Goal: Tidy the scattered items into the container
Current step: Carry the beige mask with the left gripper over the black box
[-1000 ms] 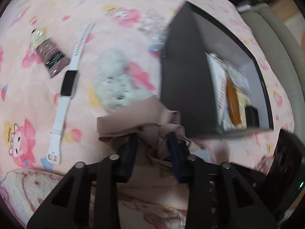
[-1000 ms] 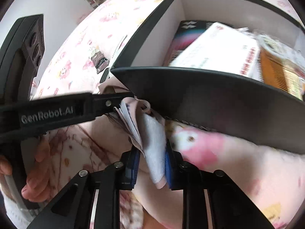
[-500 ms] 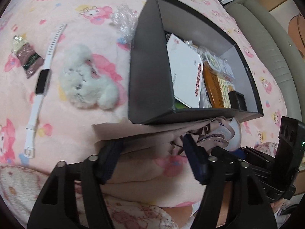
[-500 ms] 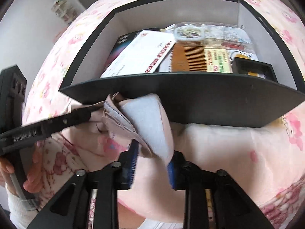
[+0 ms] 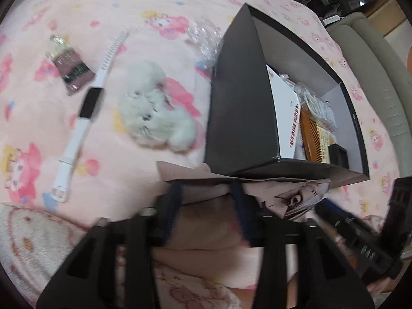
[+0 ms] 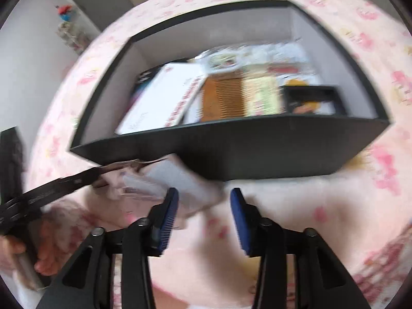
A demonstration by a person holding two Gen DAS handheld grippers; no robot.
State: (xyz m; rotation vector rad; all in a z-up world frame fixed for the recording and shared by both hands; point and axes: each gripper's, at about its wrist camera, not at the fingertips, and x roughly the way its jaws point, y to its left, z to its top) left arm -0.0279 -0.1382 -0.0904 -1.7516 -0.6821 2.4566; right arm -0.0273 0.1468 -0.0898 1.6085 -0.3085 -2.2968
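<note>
Soft even indoor light, heavy fisheye edge distortion, motion blur throughout

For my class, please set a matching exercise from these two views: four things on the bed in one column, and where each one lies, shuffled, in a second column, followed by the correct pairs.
Things:
1. wooden comb
2. white watch
3. white fluffy toy
4. folded beige cloth

Places:
A. on the blanket, between the watch and the black box
B. inside the black box
C. against the box's near wall, outside it
D. on the blanket, beside the small brown packet

Pairs: 1-B, 2-D, 3-A, 4-C
</note>
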